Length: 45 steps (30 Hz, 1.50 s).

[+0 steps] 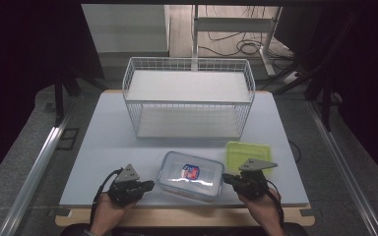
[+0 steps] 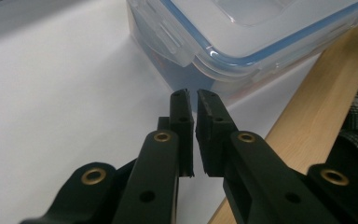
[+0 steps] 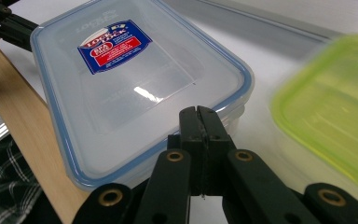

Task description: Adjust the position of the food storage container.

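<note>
Both claws sit low at the near edge of the surface [image 1: 103,142], one on each side of the clear lock-lid food container [image 1: 191,175] with the blue seal and the red-and-blue label. The left claw [image 1: 150,185] points at the container's left end; in the left gripper view its jaws stand almost together, a thin slit between them, nothing held, tips just short of the side latch flap [image 2: 170,39]. The right claw [image 1: 226,179] is at the right end, jaws pressed fully together and empty, tips right by the container's corner in the right gripper view.

The container lies lid-on near the front edge of the surface, just left of a green lid or shallow tub [image 1: 248,153], which lies flat beside it. Behind both stands the white wire basket [image 1: 189,98], nothing in it that I can see.

To my eye this is the approach step: closed tips brought up to the two ends, perhaps to work the latches or to pinch the box between them. Next, I'd say, the tips need to meet those end flaps squarely and together, or the box will skid toward the wooden edge [image 2: 307,98].
</note>
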Each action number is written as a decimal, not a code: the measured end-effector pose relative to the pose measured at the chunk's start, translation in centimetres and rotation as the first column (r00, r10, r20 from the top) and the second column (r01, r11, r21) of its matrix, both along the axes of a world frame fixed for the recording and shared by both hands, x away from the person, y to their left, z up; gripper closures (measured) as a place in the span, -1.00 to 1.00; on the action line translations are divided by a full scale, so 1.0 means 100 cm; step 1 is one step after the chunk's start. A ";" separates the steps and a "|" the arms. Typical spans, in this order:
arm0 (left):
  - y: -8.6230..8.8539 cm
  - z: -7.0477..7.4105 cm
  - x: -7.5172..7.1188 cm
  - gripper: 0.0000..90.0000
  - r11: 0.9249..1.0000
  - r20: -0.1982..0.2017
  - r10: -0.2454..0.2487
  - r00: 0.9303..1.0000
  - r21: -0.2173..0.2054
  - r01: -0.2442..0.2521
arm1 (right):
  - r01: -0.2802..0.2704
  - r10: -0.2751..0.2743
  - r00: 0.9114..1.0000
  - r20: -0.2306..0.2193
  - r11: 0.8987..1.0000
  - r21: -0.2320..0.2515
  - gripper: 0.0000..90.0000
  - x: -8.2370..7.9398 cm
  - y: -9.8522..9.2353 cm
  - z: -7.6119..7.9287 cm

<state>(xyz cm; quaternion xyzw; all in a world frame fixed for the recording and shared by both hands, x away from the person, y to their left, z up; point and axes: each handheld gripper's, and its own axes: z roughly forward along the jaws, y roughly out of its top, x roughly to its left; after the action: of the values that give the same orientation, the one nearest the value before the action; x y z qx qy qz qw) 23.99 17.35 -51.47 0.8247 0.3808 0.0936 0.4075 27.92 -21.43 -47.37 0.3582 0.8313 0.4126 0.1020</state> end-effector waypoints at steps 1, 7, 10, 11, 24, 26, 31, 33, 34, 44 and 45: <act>0.004 0.000 0.000 0.89 1.000 -0.002 0.011 1.000 -0.002 -0.011 | -0.008 0.008 1.000 0.001 1.000 0.000 0.99 0.003 0.004 0.000; 0.019 0.000 0.000 0.85 0.999 -0.015 0.053 0.998 -0.013 -0.053 | -0.052 0.052 0.999 -0.002 0.999 -0.014 0.99 0.023 0.019 0.004; 0.020 -0.001 0.002 0.85 0.998 -0.037 0.053 0.998 -0.021 -0.054 | -0.004 0.005 1.000 0.021 0.998 -0.060 0.99 0.040 0.018 0.006; 0.020 -0.001 0.002 0.83 0.998 -0.037 0.053 0.998 -0.021 -0.054 | 0.012 -0.011 1.000 0.012 0.998 -0.067 0.99 0.047 0.018 0.004; 0.023 -0.001 0.002 0.77 0.996 -0.005 0.089 0.996 -0.001 -0.089 | 0.081 -0.077 0.997 0.026 0.970 -0.228 0.99 0.085 0.026 -0.013; 0.023 -0.001 0.002 0.80 0.996 -0.007 0.088 0.996 -0.001 -0.088 | 0.089 -0.086 0.996 0.021 0.972 -0.216 0.99 0.084 0.018 -0.011; 0.023 -0.002 0.003 0.82 0.997 -0.016 0.081 0.997 -0.003 -0.081 | 0.124 -0.125 0.992 0.010 0.965 -0.230 0.99 0.082 -0.005 -0.012; 0.022 -0.003 0.003 0.82 0.997 -0.018 0.078 0.997 -0.004 -0.078 | 0.140 -0.142 0.990 0.009 0.961 -0.237 0.99 0.081 -0.013 -0.012; 0.022 -0.003 0.003 0.82 0.997 -0.019 0.076 0.997 -0.004 -0.076 | 0.149 -0.151 0.989 0.008 0.960 -0.236 0.99 0.081 -0.017 -0.012; 0.022 -0.005 0.007 0.87 0.997 -0.040 0.072 0.997 -0.019 -0.073 | 0.169 -0.166 0.986 0.033 0.960 -0.224 0.99 0.072 -0.034 -0.006; 0.022 -0.005 0.009 0.88 0.997 -0.040 0.073 0.997 -0.019 -0.073 | 0.153 -0.149 0.988 0.033 0.966 -0.210 0.99 0.067 -0.032 -0.005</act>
<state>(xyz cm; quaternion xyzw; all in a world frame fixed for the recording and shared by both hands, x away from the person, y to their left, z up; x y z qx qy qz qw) 24.85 19.52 -51.94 0.8076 0.4195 0.0884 0.4049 34.63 -24.63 -47.87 0.4039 0.8399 0.3160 0.1778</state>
